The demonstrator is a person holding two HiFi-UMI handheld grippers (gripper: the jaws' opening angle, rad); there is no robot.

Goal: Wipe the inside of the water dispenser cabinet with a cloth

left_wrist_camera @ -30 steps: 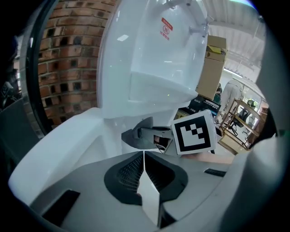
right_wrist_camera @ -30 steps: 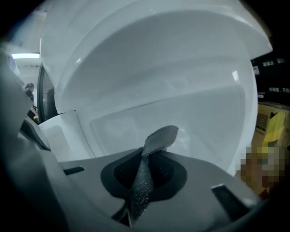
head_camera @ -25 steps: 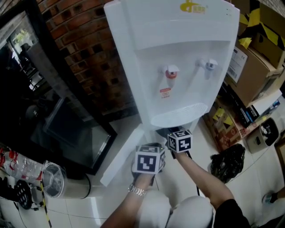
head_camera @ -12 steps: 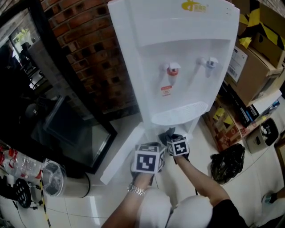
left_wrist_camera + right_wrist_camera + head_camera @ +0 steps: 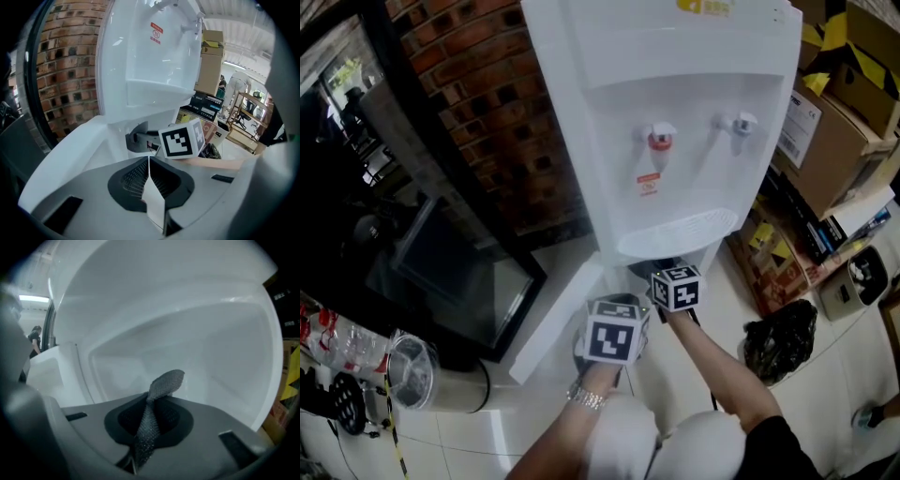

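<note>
— Water dispenser (image 5: 675, 122): where does it stand?
— At twelve o'clock in the head view, white and upright beside the brick wall (image 5: 487, 122). Its cabinet (image 5: 201, 343) gapes below, and the cabinet door (image 5: 555, 319) is swung out toward eight o'clock.
— And the grippers?
— The right gripper (image 5: 152, 401) points into the cabinet, jaws clamped on the grey cloth (image 5: 165, 382), whose tip stands before the white inner wall. The left gripper (image 5: 149, 161) hangs at seven o'clock of it, jaws pressed together with nothing between them.

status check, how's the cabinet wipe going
Left gripper shut on thin white strip. Right gripper shut on grey cloth, facing cabinet interior. Nothing seen blocking.
</note>
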